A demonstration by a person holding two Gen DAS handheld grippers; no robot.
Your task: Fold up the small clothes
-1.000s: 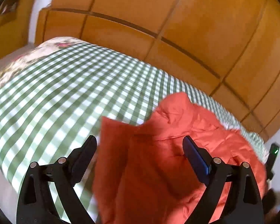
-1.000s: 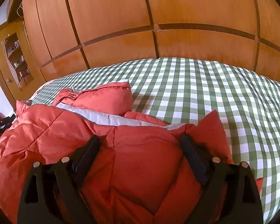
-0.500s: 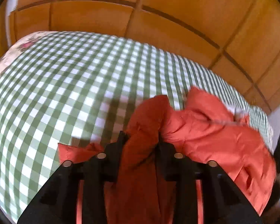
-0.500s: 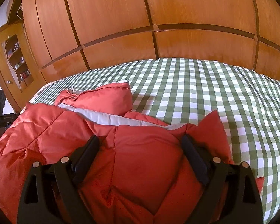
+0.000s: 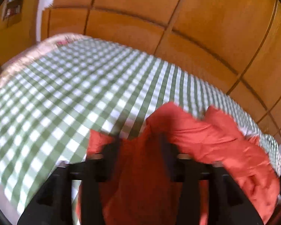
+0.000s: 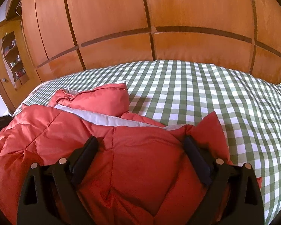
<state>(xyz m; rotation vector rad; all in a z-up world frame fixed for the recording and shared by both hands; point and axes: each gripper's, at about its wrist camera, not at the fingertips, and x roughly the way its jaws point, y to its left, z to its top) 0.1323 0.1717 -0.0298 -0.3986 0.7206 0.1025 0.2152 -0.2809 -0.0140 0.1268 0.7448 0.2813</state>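
Left gripper (image 5: 139,146), blurred, seems clamped on the red jacket (image 5: 206,146); right gripper (image 6: 140,150) gapes. Carry the fold across evenly.

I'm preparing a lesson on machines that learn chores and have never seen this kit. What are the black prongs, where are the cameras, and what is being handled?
There is no robot here: a person holds a two-finger gripper in each hand, each with a camera looking along its fingers. One picture comes from the left gripper, which is shut on a fold of the red padded jacket. The other comes from the right gripper, open, its fingers either side of the jacket. The jacket lies on a green checked bedcover before wooden wardrobe doors.
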